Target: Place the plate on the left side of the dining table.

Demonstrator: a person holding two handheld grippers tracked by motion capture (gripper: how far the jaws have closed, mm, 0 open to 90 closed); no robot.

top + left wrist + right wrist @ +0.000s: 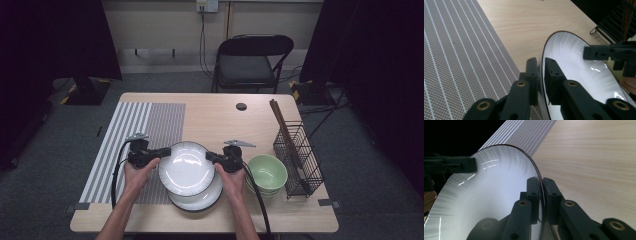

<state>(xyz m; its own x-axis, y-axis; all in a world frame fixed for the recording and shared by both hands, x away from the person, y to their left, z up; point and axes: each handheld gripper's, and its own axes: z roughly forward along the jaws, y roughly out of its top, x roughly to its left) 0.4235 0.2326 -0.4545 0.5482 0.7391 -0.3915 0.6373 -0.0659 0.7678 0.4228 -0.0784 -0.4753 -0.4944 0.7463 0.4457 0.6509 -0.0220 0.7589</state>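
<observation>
A: Nearest me were the forearms, coming in from the bottom edge. My left gripper (161, 151) was nipped shut on the left rim of the top plate (186, 167); my right gripper (213, 157) was closed on the opposite rim. Both gripper views showed the jaws clamped down on that thin dark edge.

B: Where was the plate?

A: At the near middle of the table (215, 112), held tilted just over a second plate (196, 201) under it, with its left edge over the mat (131, 131).

B: How did it look to handle?

A: Stiff, glazed, probably slippery, and it would chip or break if dropped. Some weight to it, I judged. The rim was the only hold, one gripper on each side, kept level so it couldn't slide out.

B: Anything in the way?

A: Green bowls (267, 171) sat just right of my right hand, with the wire rack (300, 160) of chopsticks (283, 126) beyond them. The mat side was free. A chair (250, 62) stood behind the table, well apart.
</observation>
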